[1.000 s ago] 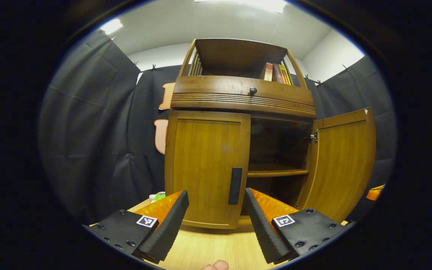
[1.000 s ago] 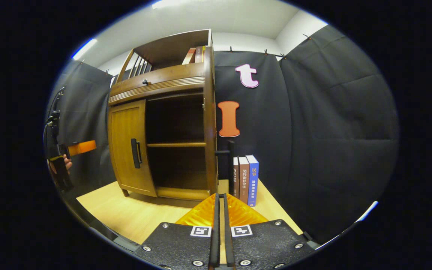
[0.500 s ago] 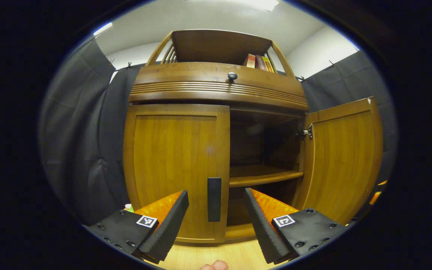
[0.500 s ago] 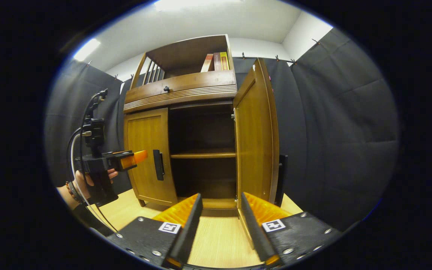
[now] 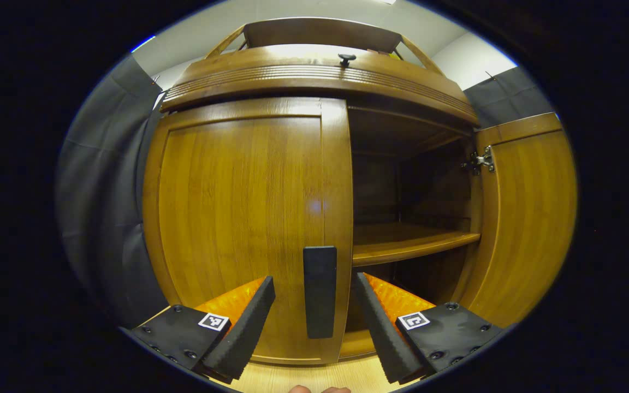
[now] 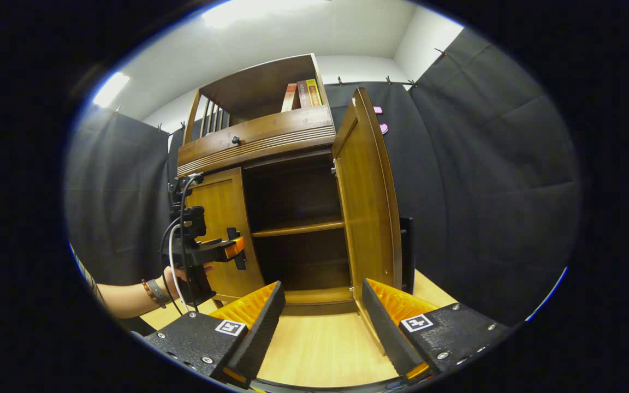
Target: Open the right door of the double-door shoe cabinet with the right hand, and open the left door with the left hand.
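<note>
The wooden shoe cabinet [image 5: 320,76] stands close ahead in the left gripper view. Its left door [image 5: 238,218] is closed, with a dark vertical handle [image 5: 319,291] between my left gripper's [image 5: 314,314] open fingers, not touched. The right door [image 5: 522,218] stands swung open, showing a bare inner shelf [image 5: 413,245]. In the right gripper view, my right gripper [image 6: 321,316] is open and empty, a little back from the open right door [image 6: 369,202]. The left gripper [image 6: 221,248], held by a hand, sits at the left door's handle [image 6: 235,248].
Books [image 6: 301,94] stand on the cabinet's top shelf, and a drawer knob [image 5: 346,57] sits above the doors. The cabinet rests on a light wooden table [image 6: 320,349]. Black cloth walls surround it.
The left gripper moved in close until the left door's handle sits between its fingers. The right gripper opened, let go of the right door and drew back; that door stays open.
</note>
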The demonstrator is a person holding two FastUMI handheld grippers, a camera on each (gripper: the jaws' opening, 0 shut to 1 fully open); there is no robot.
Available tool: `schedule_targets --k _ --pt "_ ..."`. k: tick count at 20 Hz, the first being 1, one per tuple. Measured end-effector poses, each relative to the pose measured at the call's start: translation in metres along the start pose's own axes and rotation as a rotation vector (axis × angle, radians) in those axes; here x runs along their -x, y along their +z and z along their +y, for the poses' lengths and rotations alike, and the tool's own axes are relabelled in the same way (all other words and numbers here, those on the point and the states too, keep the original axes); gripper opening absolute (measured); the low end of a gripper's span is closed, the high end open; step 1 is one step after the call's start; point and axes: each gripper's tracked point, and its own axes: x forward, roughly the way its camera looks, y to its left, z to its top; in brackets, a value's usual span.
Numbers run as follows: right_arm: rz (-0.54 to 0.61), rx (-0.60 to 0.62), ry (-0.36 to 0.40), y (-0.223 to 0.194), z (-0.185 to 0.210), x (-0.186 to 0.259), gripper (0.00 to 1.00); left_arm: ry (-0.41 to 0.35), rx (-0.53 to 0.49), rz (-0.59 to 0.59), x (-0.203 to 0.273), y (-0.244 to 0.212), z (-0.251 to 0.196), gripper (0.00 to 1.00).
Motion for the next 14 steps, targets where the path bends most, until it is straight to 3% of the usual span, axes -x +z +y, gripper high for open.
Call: schedule_targets --k 2,3,4,5,10,11,12,13,14 --pt "0.006 0.041 -0.023 -0.002 -0.007 0.004 0.88 0.019 0.006 0.005 -0.004 -0.001 0.000 0.95" --pt "0.007 0.051 -0.027 -0.002 -0.007 0.007 0.99 0.022 0.006 0.003 -0.004 0.001 -0.001 0.95" --pt "0.011 0.054 -0.029 -0.003 -0.008 0.009 0.99 0.021 0.003 0.003 -0.004 0.000 -0.001 0.95" --pt "0.018 0.054 -0.032 -0.006 -0.010 0.009 0.88 0.017 -0.001 0.002 -0.003 0.001 -0.002 0.95" --pt "0.029 0.063 -0.042 -0.008 -0.011 0.003 0.88 0.006 0.002 0.004 -0.003 0.003 -0.001 0.93" --pt "0.030 0.064 -0.040 -0.009 -0.011 0.002 0.99 0.000 -0.012 0.011 -0.005 0.004 -0.001 0.92" --pt "0.035 0.064 -0.035 -0.009 -0.008 0.000 0.99 -0.010 -0.024 0.011 -0.003 0.005 -0.002 0.91" --pt "0.038 0.067 -0.028 -0.010 -0.006 -0.002 0.88 -0.016 -0.033 0.007 -0.003 0.004 -0.002 0.83" --pt "0.042 0.079 -0.023 -0.010 -0.004 -0.003 0.88 -0.029 -0.037 0.003 -0.004 0.003 -0.002 0.74"
